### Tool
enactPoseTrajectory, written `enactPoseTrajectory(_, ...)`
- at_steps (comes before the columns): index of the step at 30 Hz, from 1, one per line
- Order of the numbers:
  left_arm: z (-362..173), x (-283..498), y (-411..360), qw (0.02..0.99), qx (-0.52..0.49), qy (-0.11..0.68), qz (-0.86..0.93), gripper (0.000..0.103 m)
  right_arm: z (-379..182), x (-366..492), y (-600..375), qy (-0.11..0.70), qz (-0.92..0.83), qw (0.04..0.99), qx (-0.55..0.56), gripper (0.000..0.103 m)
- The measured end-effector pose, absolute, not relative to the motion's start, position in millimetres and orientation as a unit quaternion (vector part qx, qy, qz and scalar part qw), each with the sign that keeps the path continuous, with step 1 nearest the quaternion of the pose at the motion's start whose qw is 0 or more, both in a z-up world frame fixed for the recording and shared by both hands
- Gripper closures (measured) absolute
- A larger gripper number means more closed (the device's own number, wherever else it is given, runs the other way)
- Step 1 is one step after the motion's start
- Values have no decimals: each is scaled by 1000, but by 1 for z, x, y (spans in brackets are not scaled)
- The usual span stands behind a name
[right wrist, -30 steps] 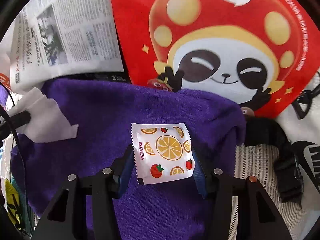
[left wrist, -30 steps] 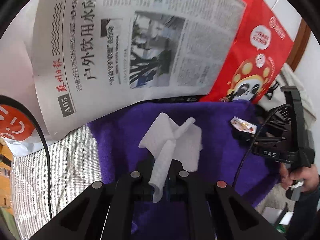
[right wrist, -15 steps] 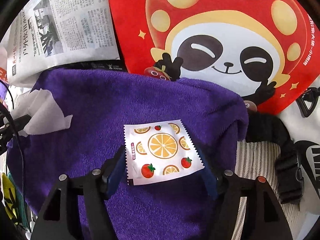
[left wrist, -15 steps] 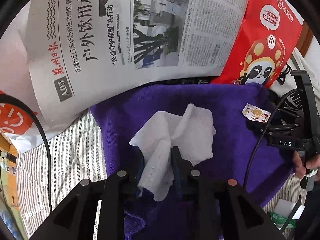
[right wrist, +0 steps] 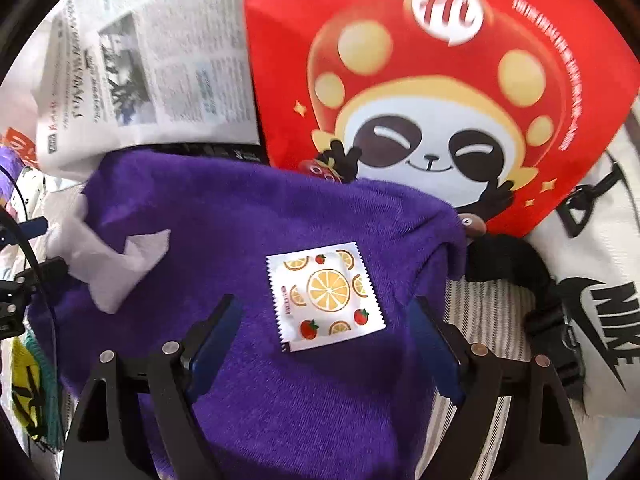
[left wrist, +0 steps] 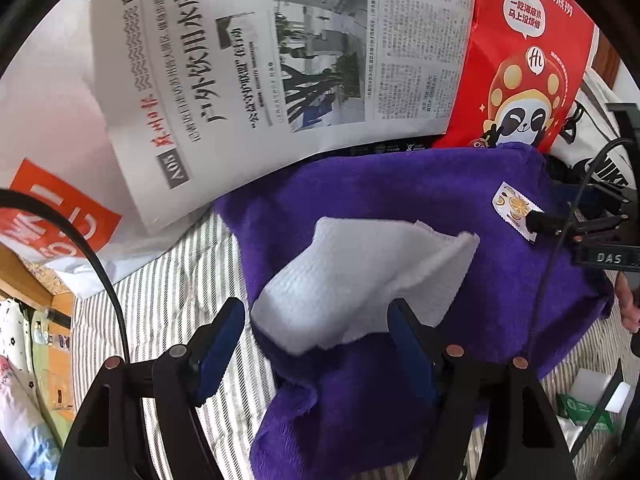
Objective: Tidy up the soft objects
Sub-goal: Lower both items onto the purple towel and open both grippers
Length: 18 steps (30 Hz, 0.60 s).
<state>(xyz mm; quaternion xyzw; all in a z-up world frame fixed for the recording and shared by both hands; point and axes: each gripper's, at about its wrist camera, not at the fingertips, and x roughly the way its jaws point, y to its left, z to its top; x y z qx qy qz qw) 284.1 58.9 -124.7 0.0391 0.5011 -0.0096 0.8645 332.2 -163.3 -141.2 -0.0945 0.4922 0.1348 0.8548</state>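
Both tongs (left wrist: 318, 320) (right wrist: 326, 320) open w/ tissue (left wrist: 360, 280), packet (right wrist: 326, 296) loose btwn.

Bare purple towel (right wrist: 224, 220) lies open between the white tissue (left wrist: 360, 280) and the fruit-print packet (right wrist: 326, 298). Behind it, the newspaper (left wrist: 280, 60) and red panda bag (right wrist: 440, 80) block the way.

A: The towel (right wrist: 256, 224) — plush cloth?
B: Yes, fuzzy purple pile, matt. The tissue (left wrist: 360, 276) on it is soft, dimpled white paper.
A: And the sachet (right wrist: 326, 300)?
B: Smooth printed foil or plastic, zigzag-cut edges.
A: The bag (right wrist: 440, 80)?
B: Glossy red. The newspaper (left wrist: 280, 60) is dull newsprint; the sheet (left wrist: 168, 308) is striped woven cloth.
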Motion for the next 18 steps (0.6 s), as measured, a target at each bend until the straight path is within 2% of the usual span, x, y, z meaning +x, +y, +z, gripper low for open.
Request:
enactPoseTrajectory(8,-108,263,70,867,39,496,7,31,-112,292,-171,472,124,868,-90,18)
enactPoseTrajectory(18,-82,200,85,875,17,484,-3,31,-78,234,-177,449,131,882,-54,18)
